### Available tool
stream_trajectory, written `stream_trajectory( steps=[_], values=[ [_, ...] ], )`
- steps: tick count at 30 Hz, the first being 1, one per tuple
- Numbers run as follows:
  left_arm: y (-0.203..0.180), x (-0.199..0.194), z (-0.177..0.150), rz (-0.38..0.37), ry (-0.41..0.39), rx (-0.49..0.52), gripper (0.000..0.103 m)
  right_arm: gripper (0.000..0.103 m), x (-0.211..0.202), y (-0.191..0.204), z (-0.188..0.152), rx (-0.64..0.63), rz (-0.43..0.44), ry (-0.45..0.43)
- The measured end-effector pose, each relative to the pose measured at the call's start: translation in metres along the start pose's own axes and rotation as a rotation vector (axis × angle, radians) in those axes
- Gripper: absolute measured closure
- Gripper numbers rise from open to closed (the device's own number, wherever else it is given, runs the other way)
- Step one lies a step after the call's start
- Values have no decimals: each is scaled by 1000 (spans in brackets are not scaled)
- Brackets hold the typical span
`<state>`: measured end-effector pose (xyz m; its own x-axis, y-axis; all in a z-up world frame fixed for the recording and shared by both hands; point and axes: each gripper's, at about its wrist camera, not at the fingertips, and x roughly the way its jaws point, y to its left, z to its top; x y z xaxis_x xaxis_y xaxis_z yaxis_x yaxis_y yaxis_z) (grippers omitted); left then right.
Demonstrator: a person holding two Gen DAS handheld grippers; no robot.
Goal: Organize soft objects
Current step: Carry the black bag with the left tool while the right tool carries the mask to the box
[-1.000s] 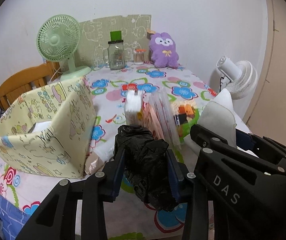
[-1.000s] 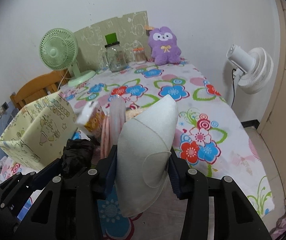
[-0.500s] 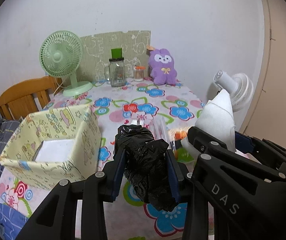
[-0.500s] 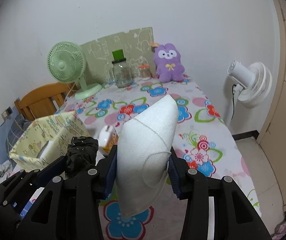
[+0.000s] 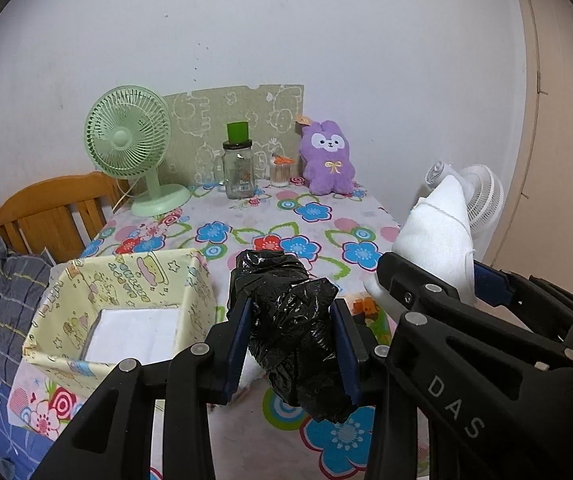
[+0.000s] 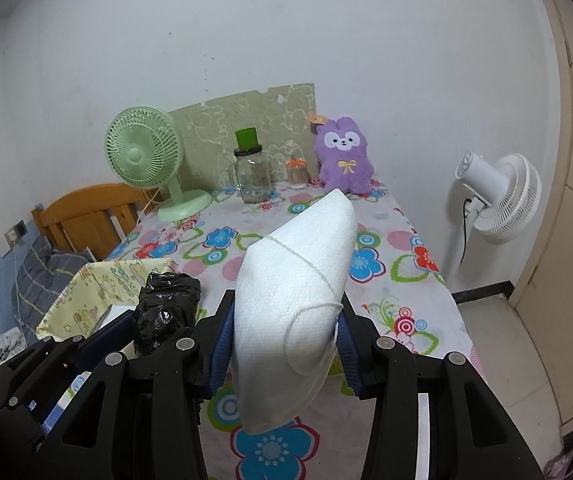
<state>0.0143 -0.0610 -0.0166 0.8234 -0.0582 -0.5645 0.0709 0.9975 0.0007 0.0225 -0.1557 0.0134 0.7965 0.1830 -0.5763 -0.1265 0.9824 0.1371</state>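
My left gripper (image 5: 292, 346) is shut on a crumpled black plastic bag (image 5: 286, 316) and holds it above the table, right of a yellow cartoon-print box (image 5: 126, 300) with a white item inside. My right gripper (image 6: 282, 344) is shut on a folded white cloth tied with string (image 6: 294, 300), held up over the flowered tablecloth (image 6: 386, 264). The cloth also shows in the left wrist view (image 5: 440, 240), and the bag in the right wrist view (image 6: 166, 304).
At the table's back stand a green desk fan (image 5: 126, 140), a glass jar with a green lid (image 5: 239, 168), a small jar (image 5: 280, 170) and a purple plush rabbit (image 5: 328, 160). A wooden chair (image 5: 50, 212) is at left, a white floor fan (image 6: 498, 200) at right.
Both grippers have risen and pulled back from the table with their loads. The packets and small items near the box have dropped out of sight below the grippers.
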Motion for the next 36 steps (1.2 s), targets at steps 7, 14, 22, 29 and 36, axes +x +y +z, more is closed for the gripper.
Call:
stream_trajectory(
  steps=[7,14,22,29,36],
  values=[
    [10,-1,7,6,1,6,63,54,1,12,6,-14,-6,5],
    [27,-1,15,6,-3,0,62,54,3,25,14,-38,-3,5],
    [45,2,22,17,-3,4,62,53,12,45,22,-47,26,11],
    [63,6,25,30,-2,-3,62,53,24,63,28,-57,48,22],
    [86,16,28,38,22,-8,62,53,41,84,32,-90,62,46]
  ],
)
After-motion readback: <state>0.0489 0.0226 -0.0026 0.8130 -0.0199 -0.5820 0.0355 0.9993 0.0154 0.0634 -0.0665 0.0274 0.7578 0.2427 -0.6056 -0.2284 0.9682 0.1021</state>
